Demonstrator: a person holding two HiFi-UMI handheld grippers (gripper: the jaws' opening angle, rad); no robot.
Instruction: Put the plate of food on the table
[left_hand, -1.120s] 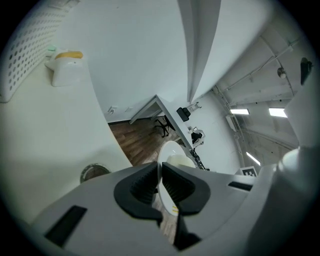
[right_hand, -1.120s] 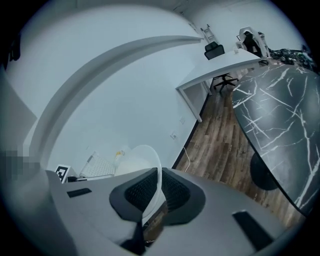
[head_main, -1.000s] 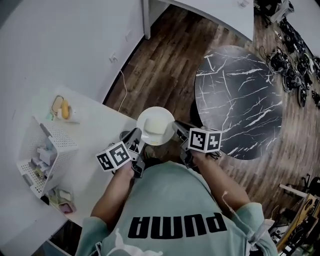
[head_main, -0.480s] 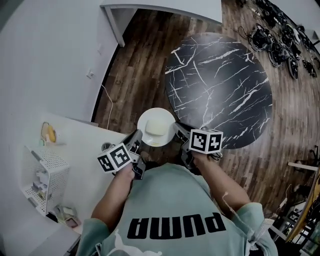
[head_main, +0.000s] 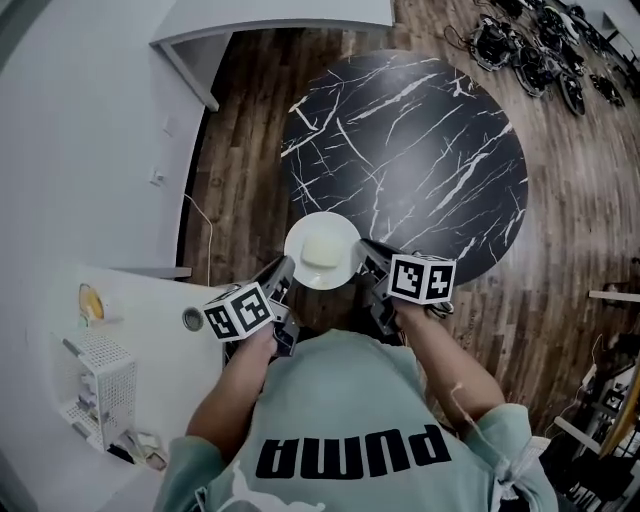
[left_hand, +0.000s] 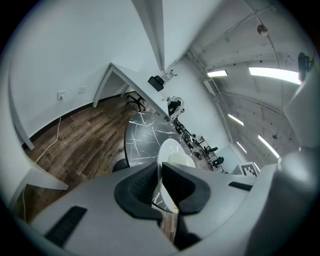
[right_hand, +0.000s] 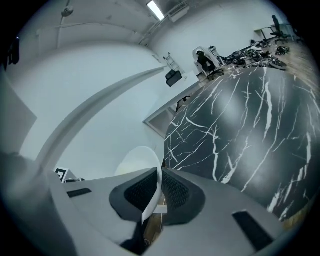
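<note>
A: Done so far?

B: Picked up already, judging by the hold. Clamped on the left rim of the white plate (head_main: 322, 250) with the left gripper (left_hand: 160, 176), pinching the thin edge between the dark pads (left_hand: 137, 187). Same on the right rim with the right gripper (right_hand: 160, 186), closed down to the thickness of the rim.

A: And the food?

B: Sitting mid-plate as a pale yellowish block (head_main: 318, 252); too small to name more closely. Roughly level, no spill in sight.

A: Where, against the table?

B: Held in the air at the near edge of the round black marble tabletop (head_main: 420, 150), partly over that edge and partly over the wooden floor (head_main: 240, 150). Carried by the two pairs of jaws alone, not touching the marble. Well apart from the white desk (head_main: 130, 310) at the left.

A: Left to do?

B: Probably this: reach further in over the tabletop, lower flat until touching, then release both sides and draw back.

A: Progress, roughly?

B: About halfway, at a guess. Lifting finished, setting down not yet begun.
</note>
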